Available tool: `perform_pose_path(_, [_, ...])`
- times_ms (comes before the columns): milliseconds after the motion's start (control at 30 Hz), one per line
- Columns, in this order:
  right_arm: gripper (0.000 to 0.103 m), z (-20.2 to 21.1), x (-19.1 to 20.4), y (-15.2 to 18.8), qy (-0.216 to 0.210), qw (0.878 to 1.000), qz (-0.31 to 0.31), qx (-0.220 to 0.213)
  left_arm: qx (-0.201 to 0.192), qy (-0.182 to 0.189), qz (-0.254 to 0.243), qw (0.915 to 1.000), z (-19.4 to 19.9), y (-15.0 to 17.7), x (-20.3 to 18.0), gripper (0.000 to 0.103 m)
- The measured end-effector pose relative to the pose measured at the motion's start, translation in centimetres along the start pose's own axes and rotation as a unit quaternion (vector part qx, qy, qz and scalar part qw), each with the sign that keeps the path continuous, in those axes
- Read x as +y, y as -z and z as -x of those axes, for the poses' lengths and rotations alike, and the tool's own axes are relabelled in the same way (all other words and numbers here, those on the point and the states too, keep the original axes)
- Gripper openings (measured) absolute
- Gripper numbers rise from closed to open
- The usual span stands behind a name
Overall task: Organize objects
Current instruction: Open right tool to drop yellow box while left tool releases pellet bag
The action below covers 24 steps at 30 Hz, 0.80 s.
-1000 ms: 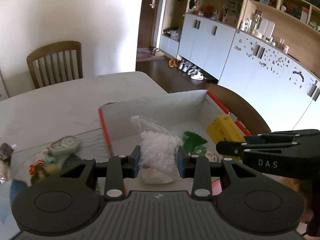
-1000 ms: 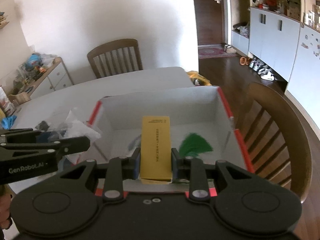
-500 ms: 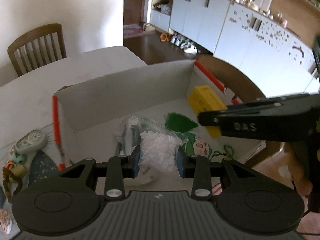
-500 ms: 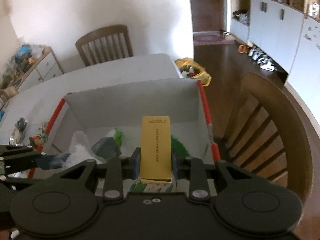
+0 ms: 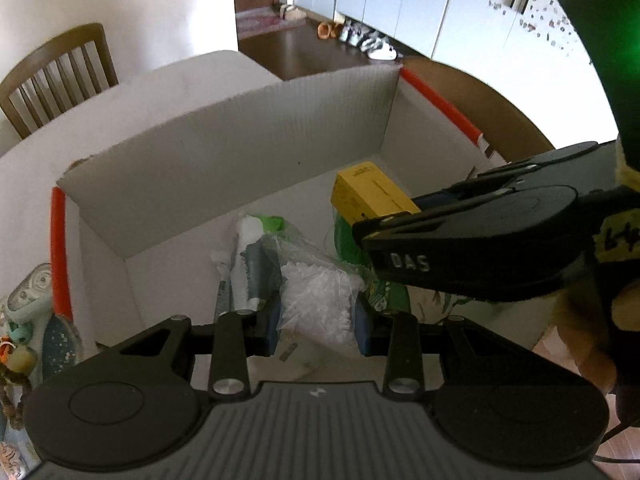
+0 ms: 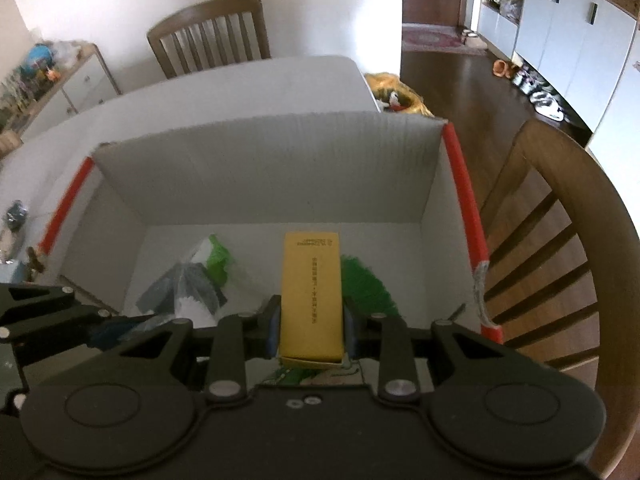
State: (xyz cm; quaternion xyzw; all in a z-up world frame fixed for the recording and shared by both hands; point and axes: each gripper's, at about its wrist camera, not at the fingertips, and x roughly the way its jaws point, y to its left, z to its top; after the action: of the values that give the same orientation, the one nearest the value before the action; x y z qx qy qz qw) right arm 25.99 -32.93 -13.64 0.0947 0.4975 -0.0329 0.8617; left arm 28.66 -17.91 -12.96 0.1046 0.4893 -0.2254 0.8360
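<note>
A white cardboard box with red edges [image 5: 224, 140] [image 6: 280, 168] stands open on the table. My left gripper [image 5: 316, 324] is shut on a clear bag of white pellets [image 5: 320, 300], held low inside the box. My right gripper [image 6: 311, 328] is shut on a yellow carton [image 6: 311, 292], also inside the box; the carton also shows in the left wrist view [image 5: 368, 196]. A green item [image 6: 364, 284] and a grey and white packet [image 5: 248, 264] lie on the box floor.
Small toys and trinkets [image 5: 28, 312] lie on the table left of the box. One wooden chair [image 6: 548, 240] stands at the box's right side and another [image 6: 208, 36] at the table's far side. White cabinets [image 5: 440, 12] line the room behind.
Both grippers have moved forward and down into the box with their loads. The box now fills both views and the bag sits nearer the box floor.
</note>
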Motion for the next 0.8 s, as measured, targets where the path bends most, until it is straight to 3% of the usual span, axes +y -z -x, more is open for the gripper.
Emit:
perform_pose_path(367, [0.029,-1.2,0.6,-0.3,0.012,0.999,0.001,0.053,0.051,0.011,0.003,0.9986,-1.7,-0.3,0.3,0.035])
perform_pose_path(700, [0.032,0.1,0.4,-0.1,0.006,0.999,-0.007,0.045,0.037,0.012,0.008,0.9992,-0.5,-0.1,0.3,0.036])
perform_pose_path(800, [0.035,0.7,0.3,0.2,-0.003,0.999,-0.007,0.04,0.027,0.016,0.012,0.9994,0.1,0.0,0.4,0.04])
